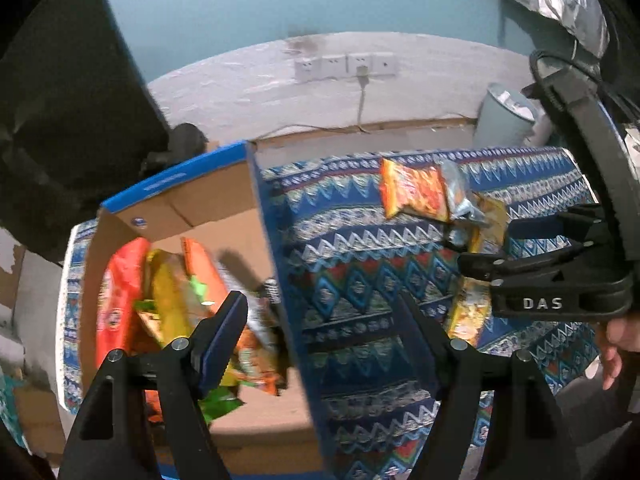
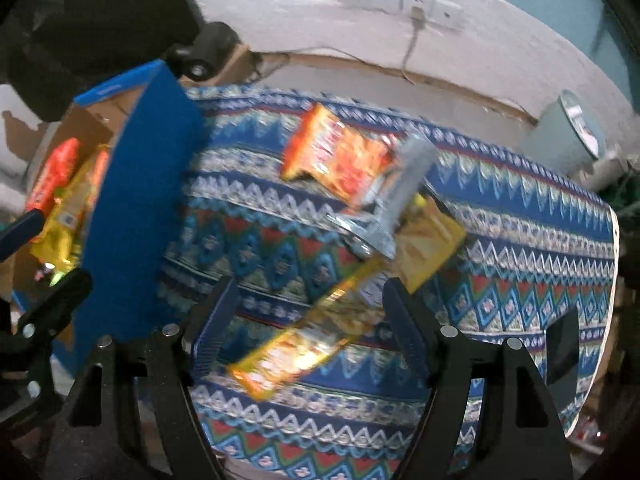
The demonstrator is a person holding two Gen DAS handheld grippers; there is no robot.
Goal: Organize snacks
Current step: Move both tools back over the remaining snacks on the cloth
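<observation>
An open cardboard box (image 1: 224, 196) with blue outer walls stands at the left end of the patterned cloth (image 1: 360, 272). Inside it lie several snack packets (image 1: 168, 292), red, yellow and orange. My left gripper (image 1: 320, 300) hangs open astride the box's right wall, without pressing on it. My right gripper (image 2: 310, 286) is open above a long yellow-orange packet (image 2: 296, 344) that lies flat on the cloth. Beyond it lie an orange-red packet (image 2: 340, 160), a silver packet (image 2: 392, 204) and a yellow packet (image 2: 428, 244). The right gripper (image 1: 492, 242) also shows in the left wrist view.
A grey bin (image 1: 504, 116) stands on the floor past the table's far right corner. Wall sockets (image 1: 344, 66) with a plugged cable are behind. A dark bulky shape (image 1: 60, 100) looms at the left. A person's hand (image 1: 616, 340) holds the right gripper. The cloth's right edge (image 2: 600, 280) drops off.
</observation>
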